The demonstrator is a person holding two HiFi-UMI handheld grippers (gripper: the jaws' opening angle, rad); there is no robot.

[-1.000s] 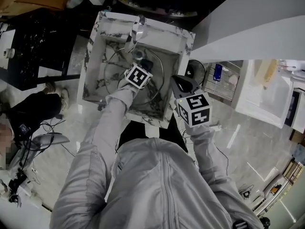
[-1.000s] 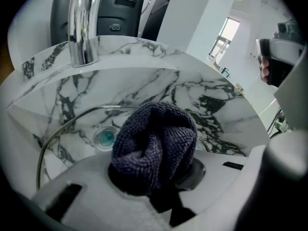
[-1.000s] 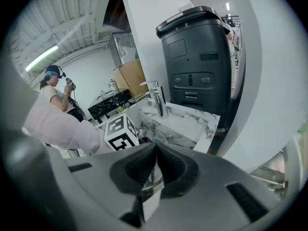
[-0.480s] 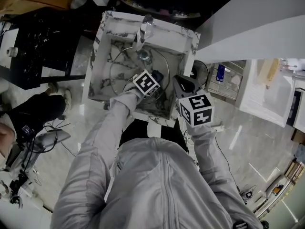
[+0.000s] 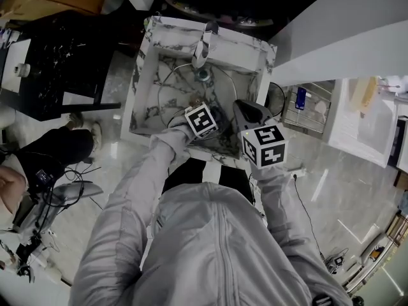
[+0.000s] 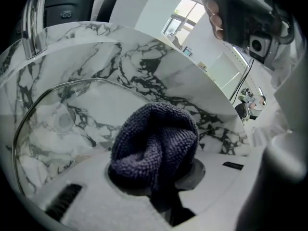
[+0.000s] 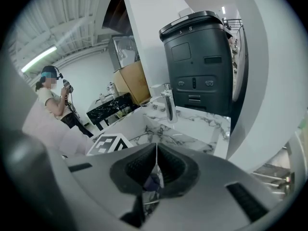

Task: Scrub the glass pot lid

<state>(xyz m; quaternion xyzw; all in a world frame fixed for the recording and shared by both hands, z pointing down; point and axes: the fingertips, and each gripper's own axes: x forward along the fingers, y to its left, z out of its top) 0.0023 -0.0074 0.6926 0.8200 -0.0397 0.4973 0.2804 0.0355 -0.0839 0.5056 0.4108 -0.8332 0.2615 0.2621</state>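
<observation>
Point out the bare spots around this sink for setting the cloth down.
Bare: back ledge either side of the faucet; a narrow basin strip between left wall and glass lid. Crowded: front right, with left gripper, cloth, right gripper.

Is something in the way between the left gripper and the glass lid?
Only the dark blue knitted cloth clamped in the left hand-held gripper. The round glass pot lid lies just beyond it, with nothing else visible between.
</observation>
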